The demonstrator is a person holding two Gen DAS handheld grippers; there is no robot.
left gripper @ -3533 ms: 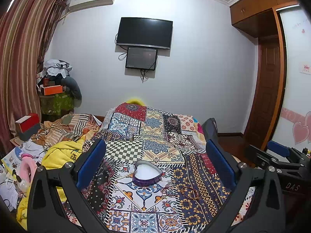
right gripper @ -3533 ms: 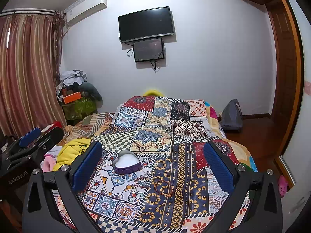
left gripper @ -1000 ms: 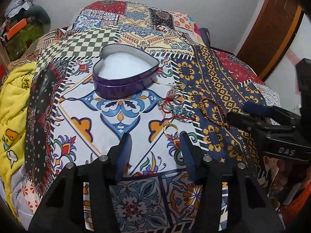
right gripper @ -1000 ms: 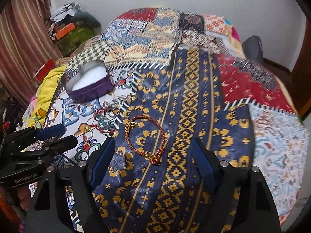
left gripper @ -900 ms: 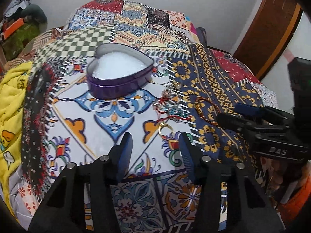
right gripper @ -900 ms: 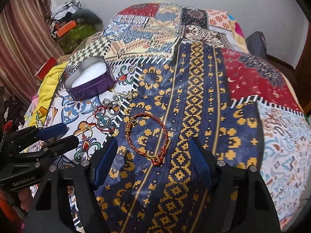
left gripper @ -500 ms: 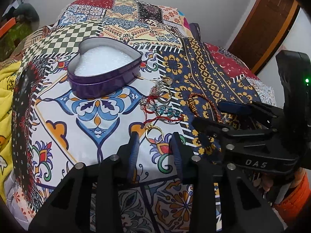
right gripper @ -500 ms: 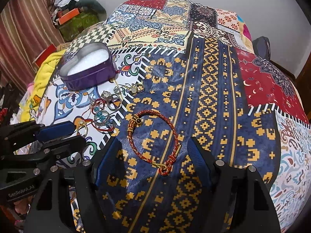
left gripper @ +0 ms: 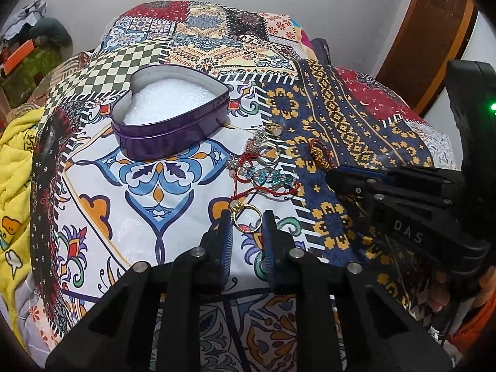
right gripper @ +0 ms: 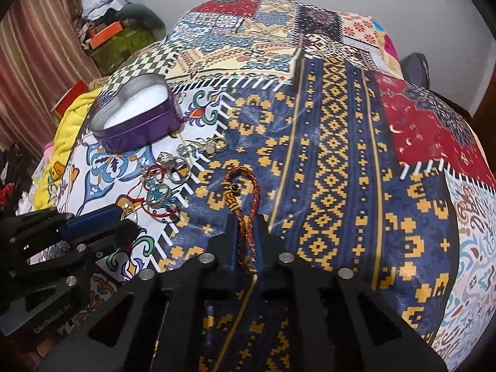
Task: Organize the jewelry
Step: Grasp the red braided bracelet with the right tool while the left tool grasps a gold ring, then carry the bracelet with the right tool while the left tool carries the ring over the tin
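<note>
A purple heart-shaped tin [left gripper: 173,136] with a white lining lies open on the patchwork bedspread; it also shows in the right wrist view [right gripper: 139,130]. Several rings and red cords [left gripper: 266,167] lie right of it. My left gripper [left gripper: 247,223] has its fingers closed in around a gold ring [left gripper: 246,218] on the cloth. My right gripper [right gripper: 246,226] is shut on a red and gold braided bracelet [right gripper: 245,186], squeezed into a narrow loop between the fingers.
The patchwork bedspread [right gripper: 341,155] covers the whole bed. A yellow blanket [left gripper: 15,161] lies bunched at the left edge. Cluttered boxes and clothes [right gripper: 114,37] stand by the curtain at the far left. A wooden door [left gripper: 440,31] is at the right.
Both grippers have come down from above the bed to the jewelry and closed: the left around the gold ring, the right on the red bracelet, which is now pinched narrow.
</note>
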